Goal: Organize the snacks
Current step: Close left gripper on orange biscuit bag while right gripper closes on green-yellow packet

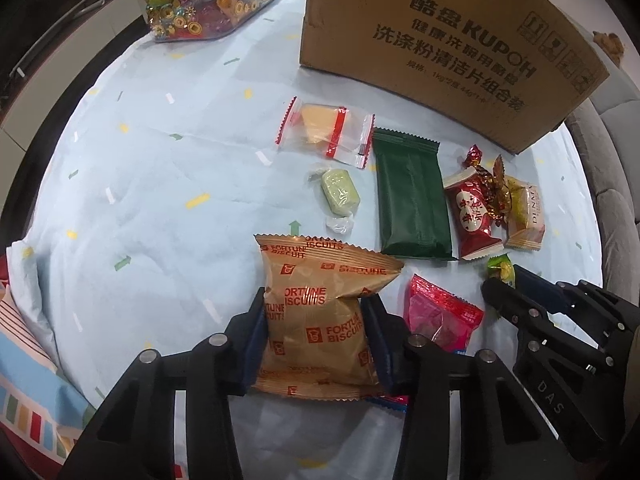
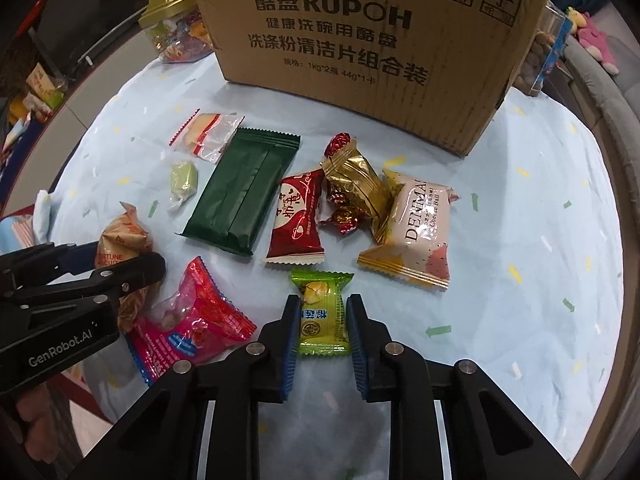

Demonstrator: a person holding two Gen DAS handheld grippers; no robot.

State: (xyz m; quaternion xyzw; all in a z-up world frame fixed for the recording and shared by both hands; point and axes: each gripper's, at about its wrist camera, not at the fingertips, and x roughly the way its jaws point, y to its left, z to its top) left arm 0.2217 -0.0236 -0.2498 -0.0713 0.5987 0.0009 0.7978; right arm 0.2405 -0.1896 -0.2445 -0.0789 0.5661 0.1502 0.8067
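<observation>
While my left gripper (image 1: 314,336) squeezes the biscuit bag (image 1: 320,312), my right gripper (image 2: 320,320) sits open around the green candy (image 2: 322,312), at 6 o'clock from the box (image 2: 372,40).

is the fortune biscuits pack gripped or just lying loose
Gripped. The left tongs press both sides of the pack, creasing it at the waist. Whether it is lifted off the cloth cannot be told.

A pale blue cloth (image 2: 520,208) flecked with yellow, green and white dashes is seen beneath a dark green wrapper (image 2: 244,192), an orange-brown biscuit packet (image 1: 316,320) printed in red, a lime-green sweet (image 2: 322,312) and a brown carton (image 2: 372,40).
</observation>
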